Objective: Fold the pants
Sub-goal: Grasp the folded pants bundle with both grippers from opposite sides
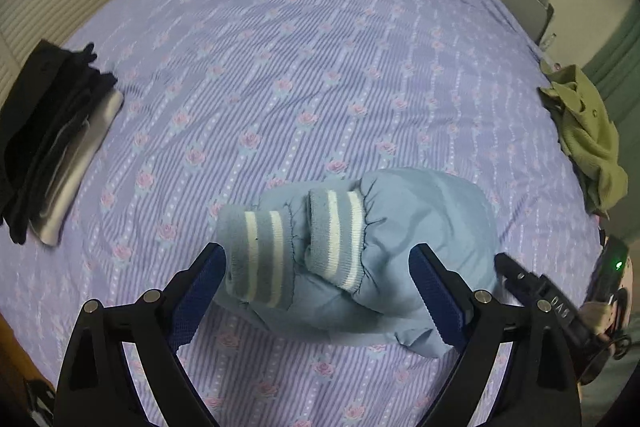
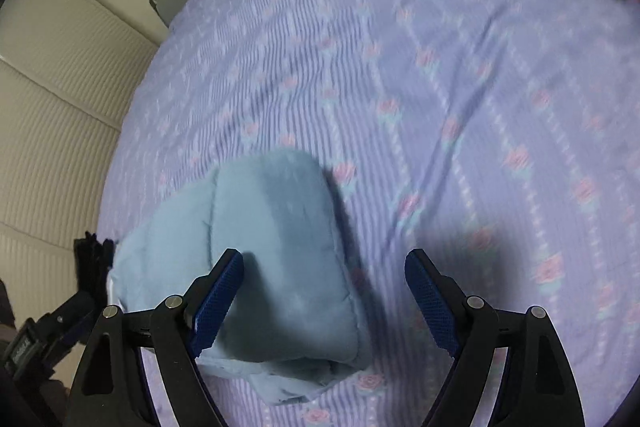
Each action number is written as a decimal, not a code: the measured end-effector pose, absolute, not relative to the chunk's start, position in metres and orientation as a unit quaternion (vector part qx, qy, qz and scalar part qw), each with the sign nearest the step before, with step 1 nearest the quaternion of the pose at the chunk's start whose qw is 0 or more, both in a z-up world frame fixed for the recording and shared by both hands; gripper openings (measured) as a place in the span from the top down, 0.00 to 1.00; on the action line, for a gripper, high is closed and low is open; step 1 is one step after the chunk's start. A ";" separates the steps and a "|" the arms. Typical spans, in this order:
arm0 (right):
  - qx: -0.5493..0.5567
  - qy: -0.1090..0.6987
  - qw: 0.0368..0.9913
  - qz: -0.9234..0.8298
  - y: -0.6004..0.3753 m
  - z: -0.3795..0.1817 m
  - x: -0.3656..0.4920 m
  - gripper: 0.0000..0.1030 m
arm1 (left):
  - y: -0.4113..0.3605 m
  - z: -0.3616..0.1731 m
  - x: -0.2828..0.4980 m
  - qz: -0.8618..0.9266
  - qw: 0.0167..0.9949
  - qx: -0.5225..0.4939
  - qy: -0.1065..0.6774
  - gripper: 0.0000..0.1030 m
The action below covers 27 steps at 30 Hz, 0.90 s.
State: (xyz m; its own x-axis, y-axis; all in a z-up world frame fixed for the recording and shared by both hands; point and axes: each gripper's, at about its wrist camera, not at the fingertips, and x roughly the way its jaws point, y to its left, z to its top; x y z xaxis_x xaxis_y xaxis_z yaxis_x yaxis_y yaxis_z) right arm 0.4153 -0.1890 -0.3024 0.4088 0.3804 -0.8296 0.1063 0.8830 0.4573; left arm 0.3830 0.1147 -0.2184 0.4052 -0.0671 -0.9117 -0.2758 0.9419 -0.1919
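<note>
Pants: light-blue padded pair, already bunched into a compact bundle on the near part of the bedsheet, both striped cuffs lying on top, side by side. Left gripper straddles the cuff end, jaws wide, pads clear of fabric, nothing held. Right gripper is likewise spread wide and empty; its left pad sits over the bundle's smooth folded side, its right pad over bare sheet. Right wrist view is motion-blurred, so contact can't be confirmed there. My read: fold is mostly done, and the step in hand is squaring the bundle up or lifting it off to a pile. To do it well: come down on opposite sides, get pads under the bottom layer, not just the top cuff, otherwise padded layers slide and the fold springs open. Close both together, lift level. Puffy fabric will rebound, so press flat before release. Dark folded stack at the left edge looks like the likely drop spot; green garment at the right edge is well clear.
</note>
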 end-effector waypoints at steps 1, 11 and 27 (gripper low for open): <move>0.235 0.543 0.801 0.092 -0.188 -0.309 0.416 0.18 | 0.117 -0.223 0.383 0.066 0.819 -0.164 0.545 0.09; 0.180 0.580 0.777 0.165 -0.128 -0.329 0.404 0.19 | 0.168 -0.265 0.356 0.105 0.780 -0.221 0.576 0.08; 0.078 0.585 0.792 0.156 -0.083 -0.321 0.403 0.19 | 0.176 -0.297 0.331 0.024 0.734 -0.386 0.558 0.02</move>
